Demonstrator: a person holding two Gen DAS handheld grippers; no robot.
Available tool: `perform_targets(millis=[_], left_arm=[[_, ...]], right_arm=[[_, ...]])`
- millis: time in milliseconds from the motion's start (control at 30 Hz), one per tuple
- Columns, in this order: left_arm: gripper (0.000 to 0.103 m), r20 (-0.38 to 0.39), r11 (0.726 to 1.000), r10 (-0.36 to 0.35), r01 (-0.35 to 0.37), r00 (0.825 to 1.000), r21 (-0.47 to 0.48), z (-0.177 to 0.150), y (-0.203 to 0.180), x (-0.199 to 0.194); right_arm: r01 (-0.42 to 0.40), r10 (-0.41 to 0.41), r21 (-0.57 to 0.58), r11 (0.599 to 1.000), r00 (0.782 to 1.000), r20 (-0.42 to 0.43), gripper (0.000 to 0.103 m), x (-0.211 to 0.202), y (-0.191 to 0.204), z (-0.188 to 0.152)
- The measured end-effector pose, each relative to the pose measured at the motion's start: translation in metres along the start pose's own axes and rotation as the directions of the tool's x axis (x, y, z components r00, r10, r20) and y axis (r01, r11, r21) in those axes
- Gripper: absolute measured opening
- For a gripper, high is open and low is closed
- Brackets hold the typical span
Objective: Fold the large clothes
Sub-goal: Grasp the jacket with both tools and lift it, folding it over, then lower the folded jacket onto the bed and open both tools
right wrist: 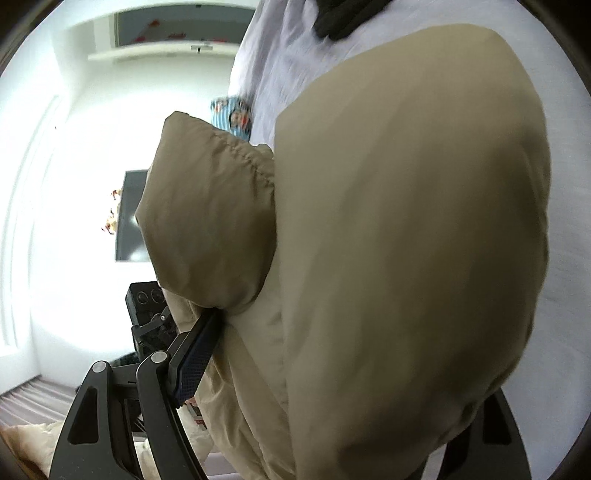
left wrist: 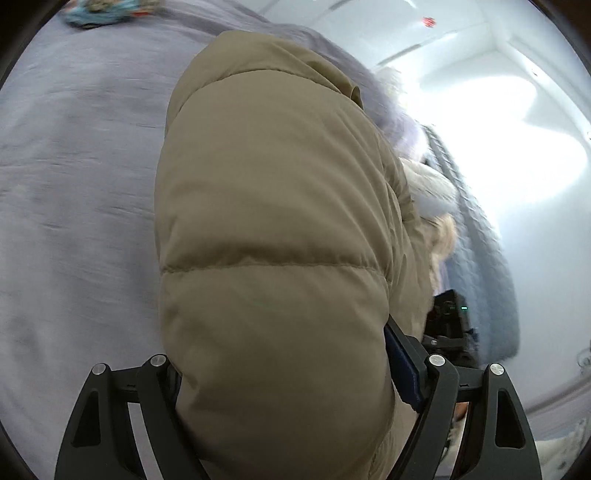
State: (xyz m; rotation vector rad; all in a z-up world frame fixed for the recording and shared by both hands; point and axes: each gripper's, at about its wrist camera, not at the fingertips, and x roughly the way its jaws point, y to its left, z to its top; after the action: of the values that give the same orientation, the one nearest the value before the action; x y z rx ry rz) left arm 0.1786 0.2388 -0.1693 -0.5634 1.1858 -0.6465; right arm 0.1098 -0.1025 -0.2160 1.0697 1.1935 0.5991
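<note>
Both tools clamp the puffy tan quilted jacket [left wrist: 273, 229]: left tool [left wrist: 284, 373] grips a padded fold, right tool [right wrist: 332, 369] another bulge. Jacket hangs lifted above the lavender-grey bed sheet [left wrist: 74, 177].

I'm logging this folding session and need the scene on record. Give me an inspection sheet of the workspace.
Surface: lavender bedsheet, wrinkled.
Job's things: tan puffer jacket, bulky and lifted, with pale fur trim.
Clutter: blue patterned item on the far bed; dark item at the top edge of the right view.
Grippers: left gripper jaws shut on the jacket; right gripper jaws shut on the jacket, one finger hidden by fabric.
Cables: nothing seen.
Surroundings: white walls, bright glare, grey quilted blanket at the bed edge.
</note>
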Motion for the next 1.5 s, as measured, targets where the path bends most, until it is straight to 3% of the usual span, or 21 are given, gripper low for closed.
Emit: perform_targets(millis=[67, 167, 267, 333, 467, 600, 633, 667, 700, 733, 767, 900, 967, 1033, 1133, 1200, 1233, 1367, 1433, 1500], left_arm=[[0.084, -0.010, 0.998, 0.041, -0.042, 0.999, -0.046, 0.008, 0.038, 0.001], [0.085, -0.021, 0.989, 0.011, -0.014, 1.000, -0.144, 0.008, 0.082, 0.012], [0.091, -0.012, 0.992, 0.012, -0.013, 1.000, -0.127, 0.003, 0.089, 0.016], [0.092, -0.014, 0.994, 0.050, -0.051, 0.999, -0.101, 0.005, 0.091, 0.016], [0.091, 0.018, 0.983, 0.175, -0.174, 0.984, -0.054, 0.000, 0.032, 0.025], [0.086, 0.086, 0.959, 0.279, -0.281, 0.957, 0.023, 0.004, -0.008, 0.004], [0.086, 0.110, 0.949, 0.306, -0.311, 0.946, 0.040, 0.008, -0.017, -0.002], [0.086, 0.130, 0.948, 0.308, -0.316, 0.943, 0.048, 0.012, -0.021, -0.010], [0.086, 0.174, 0.950, 0.293, -0.307, 0.940, 0.062, 0.018, -0.033, -0.015], [0.086, 0.200, 0.950, 0.282, -0.302, 0.938, 0.076, 0.026, -0.046, -0.018], [0.086, 0.226, 0.948, 0.277, -0.305, 0.934, 0.097, 0.037, -0.055, -0.019], [0.086, 0.226, 0.927, 0.281, -0.325, 0.933, 0.187, 0.058, -0.085, 0.018], [0.086, 0.192, 0.917, 0.299, -0.337, 0.935, 0.212, 0.057, -0.091, 0.046], [0.086, 0.190, 0.886, 0.344, -0.385, 0.919, 0.257, 0.054, -0.097, 0.072], [0.086, 0.167, 0.841, 0.398, -0.431, 0.902, 0.327, 0.044, -0.109, 0.112], [0.086, 0.148, 0.827, 0.411, -0.436, 0.900, 0.355, 0.034, -0.105, 0.125], [0.086, 0.136, 0.822, 0.415, -0.435, 0.900, 0.368, 0.028, -0.100, 0.131], [0.086, 0.146, 0.779, 0.452, -0.469, 0.880, 0.416, 0.011, -0.107, 0.154], [0.087, 0.155, 0.760, 0.468, -0.486, 0.870, 0.433, 0.006, -0.109, 0.160], [0.087, 0.156, 0.759, 0.471, -0.490, 0.868, 0.430, 0.004, -0.109, 0.154]], right_arm=[[0.036, -0.036, -0.006, 0.999, 0.999, -0.015, 0.080, 0.033, 0.002, 0.008], [0.103, -0.103, 0.001, 0.995, 0.995, -0.013, 0.081, 0.053, -0.006, 0.013], [0.149, -0.149, 0.053, 0.987, 0.989, -0.005, 0.082, 0.056, -0.021, 0.015], [0.174, -0.174, 0.075, 0.982, 0.985, -0.006, 0.082, 0.050, -0.027, 0.008], [0.271, -0.271, 0.055, 0.961, 0.963, -0.010, 0.082, 0.038, -0.007, 0.008], [0.433, -0.428, -0.023, 0.901, 0.897, 0.107, 0.080, -0.010, 0.027, -0.013], [0.449, -0.441, -0.034, 0.893, 0.887, 0.134, 0.077, -0.019, 0.032, -0.018], [0.463, -0.450, -0.046, 0.885, 0.878, 0.164, 0.062, -0.030, 0.039, -0.023], [0.471, -0.456, -0.052, 0.880, 0.871, 0.184, 0.035, -0.039, 0.045, -0.028], [0.469, -0.452, -0.050, 0.882, 0.870, 0.195, 0.016, -0.049, 0.052, -0.034], [0.452, -0.432, -0.058, 0.890, 0.878, 0.204, 0.013, -0.053, 0.057, -0.039], [0.368, -0.336, -0.195, 0.909, 0.924, 0.180, 0.012, -0.030, 0.099, -0.059], [0.358, -0.331, -0.260, 0.897, 0.933, 0.141, 0.012, -0.016, 0.110, -0.070], [0.392, -0.378, -0.298, 0.870, 0.920, 0.105, 0.012, 0.008, 0.111, -0.083], [0.510, -0.513, -0.309, 0.803, 0.855, 0.077, 0.012, 0.032, 0.090, -0.097], [0.583, -0.588, -0.298, 0.756, 0.805, 0.084, 0.011, 0.037, 0.067, -0.108], [0.600, -0.605, -0.294, 0.744, 0.792, 0.088, 0.007, 0.038, 0.059, -0.110], [0.623, -0.623, -0.285, 0.729, 0.775, 0.102, 0.004, 0.045, 0.031, -0.121], [0.610, -0.606, -0.239, 0.756, 0.790, 0.099, 0.003, 0.046, 0.023, -0.124], [0.604, -0.598, -0.215, 0.768, 0.796, 0.099, 0.003, 0.042, 0.017, -0.127]])
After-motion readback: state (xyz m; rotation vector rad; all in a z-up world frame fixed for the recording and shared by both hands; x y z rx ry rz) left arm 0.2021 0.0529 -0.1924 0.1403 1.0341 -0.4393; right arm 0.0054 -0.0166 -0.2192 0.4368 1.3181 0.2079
